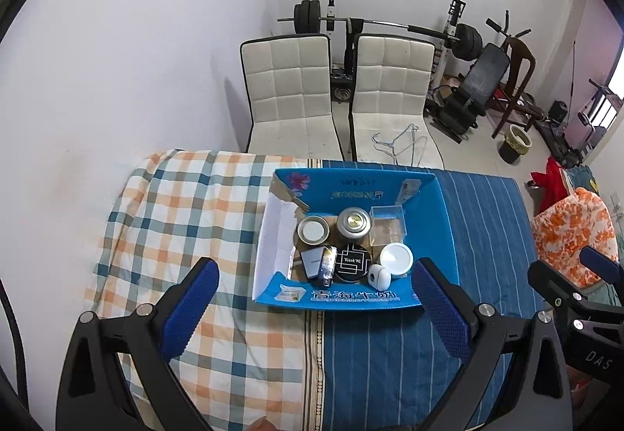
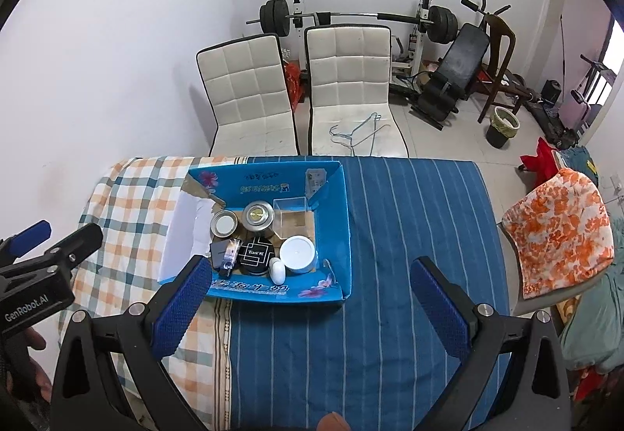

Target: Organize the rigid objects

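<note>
Risk: the shallow blue cardboard box [image 1: 444, 220] on the blue striped cloth [image 1: 390, 353] is packed tight, with the white round jar [image 1: 396, 258] and small white earbud case [image 1: 379, 276] against its near wall. Left gripper [image 1: 312, 310] and right gripper [image 2: 308, 308] hang spread and empty near it; a wide reach in could topple the tall grey metal tin [image 1: 353, 223] or drag the torn left flap.

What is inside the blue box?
The blue box holds two tins, a clear case, a white jar, a black round case and small boxes. Anything beneath them is hidden.
</note>
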A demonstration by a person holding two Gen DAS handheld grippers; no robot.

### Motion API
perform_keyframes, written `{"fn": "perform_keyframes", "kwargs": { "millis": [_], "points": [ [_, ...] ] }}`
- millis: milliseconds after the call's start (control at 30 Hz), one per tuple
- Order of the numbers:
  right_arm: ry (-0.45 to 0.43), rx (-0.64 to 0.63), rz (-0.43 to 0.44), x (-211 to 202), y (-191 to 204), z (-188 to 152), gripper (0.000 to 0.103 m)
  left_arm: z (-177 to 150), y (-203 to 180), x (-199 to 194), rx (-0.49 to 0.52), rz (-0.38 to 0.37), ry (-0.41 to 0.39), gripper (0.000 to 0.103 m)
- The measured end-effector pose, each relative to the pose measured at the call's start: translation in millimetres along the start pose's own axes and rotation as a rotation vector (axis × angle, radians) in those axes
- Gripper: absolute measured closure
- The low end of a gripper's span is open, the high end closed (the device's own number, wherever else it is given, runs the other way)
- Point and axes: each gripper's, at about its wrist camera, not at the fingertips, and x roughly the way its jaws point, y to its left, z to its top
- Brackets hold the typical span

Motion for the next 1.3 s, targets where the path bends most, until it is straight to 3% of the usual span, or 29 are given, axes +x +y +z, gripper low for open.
{"fn": "perform_keyframes", "kwargs": {
  "millis": [1300],
  "points": [
    [-0.009,0.021,-0.035,1.6,-6.9,-1.5,0.000,-6.9,1.5,-0.8,-0.010,0.014,0.006,0.002]
  ]
}}
